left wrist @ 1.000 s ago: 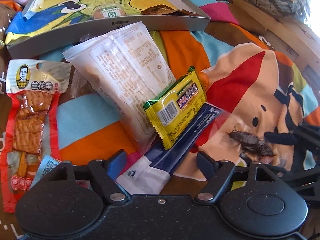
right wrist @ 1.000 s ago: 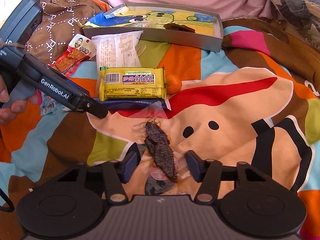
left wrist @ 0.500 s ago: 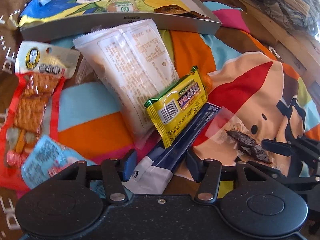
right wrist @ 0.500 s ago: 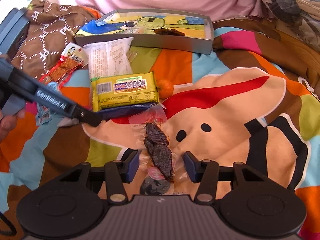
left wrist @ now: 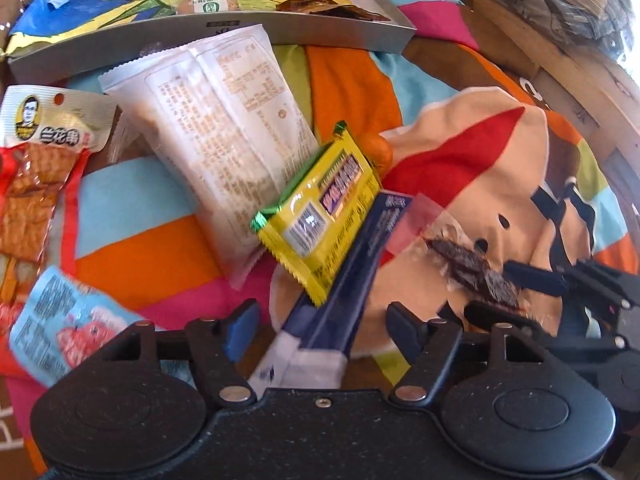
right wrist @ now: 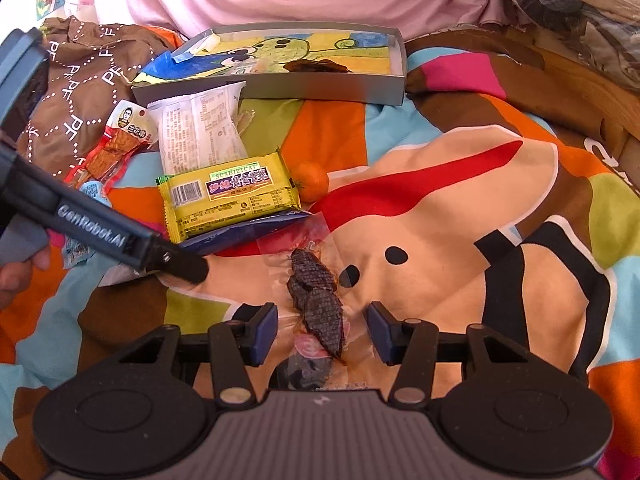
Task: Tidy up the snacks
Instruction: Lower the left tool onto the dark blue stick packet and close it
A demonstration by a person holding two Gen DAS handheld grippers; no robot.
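My left gripper (left wrist: pixel 322 332) stands open with its jaws on either side of a dark blue and white packet (left wrist: pixel 352 272). A yellow packet (left wrist: pixel 320 216) lies across the blue one, partly over a white packet (left wrist: pixel 224 128). In the right wrist view my right gripper (right wrist: pixel 322 334) is open, straddling a clear packet of dark dried snack (right wrist: pixel 320 300) on the blanket. The grey tray (right wrist: pixel 280 90) at the back holds a brown snack and a small packet. The left gripper's fingers (right wrist: pixel 186 267) reach in from the left, by the blue packet (right wrist: pixel 248 232).
A small orange (right wrist: pixel 314 182) sits beside the yellow packet (right wrist: pixel 232 196). A red tofu packet (left wrist: pixel 28 176) and a light blue packet (left wrist: pixel 68 320) lie at the left. A hand (right wrist: pixel 16 280) holds the left gripper. A wooden rim (right wrist: pixel 580 92) borders the blanket at the right.
The left gripper has shifted slightly, so the light blue packet has come into its view at lower left. Its jaws stay around the blue packet. The right gripper still straddles the dark snack.
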